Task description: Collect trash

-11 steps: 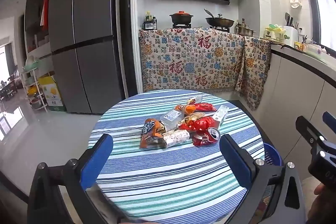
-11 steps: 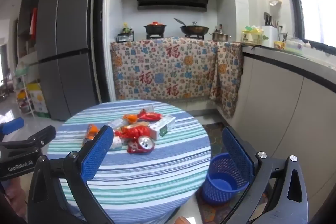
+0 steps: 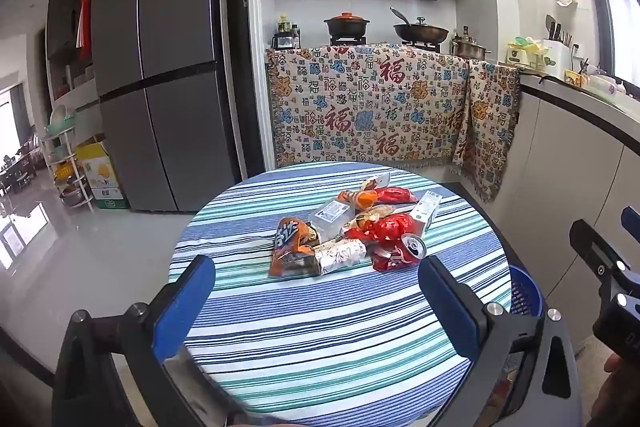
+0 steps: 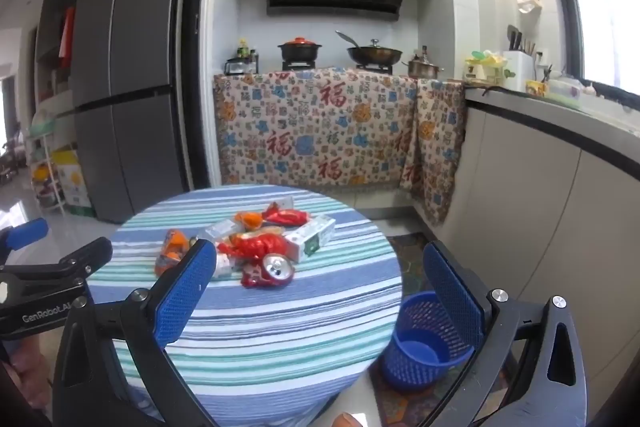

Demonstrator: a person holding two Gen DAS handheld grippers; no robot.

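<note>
A pile of trash lies in the middle of the round striped table (image 3: 320, 339): an orange snack bag (image 3: 291, 247), a foil wrapper (image 3: 340, 254), a crushed red can (image 3: 400, 253), red wrappers (image 3: 386, 227), a clear packet (image 3: 332, 214) and a white carton (image 3: 428, 209). The can (image 4: 272, 269) and carton (image 4: 314, 237) also show in the right wrist view. A blue mesh bin (image 4: 424, 343) stands on the floor right of the table. My left gripper (image 3: 316, 307) is open and empty, short of the pile. My right gripper (image 4: 320, 291) is open and empty over the table's right edge.
A grey fridge (image 3: 160, 75) stands back left. A stove counter draped with a patterned cloth (image 3: 372, 107) is behind the table. A kitchen counter (image 4: 560, 167) runs along the right. A rack and box (image 3: 96, 171) sit on the floor at left.
Both grippers have drifted slightly; the view of the table and trash is nearly unchanged. Both stay open and empty.
</note>
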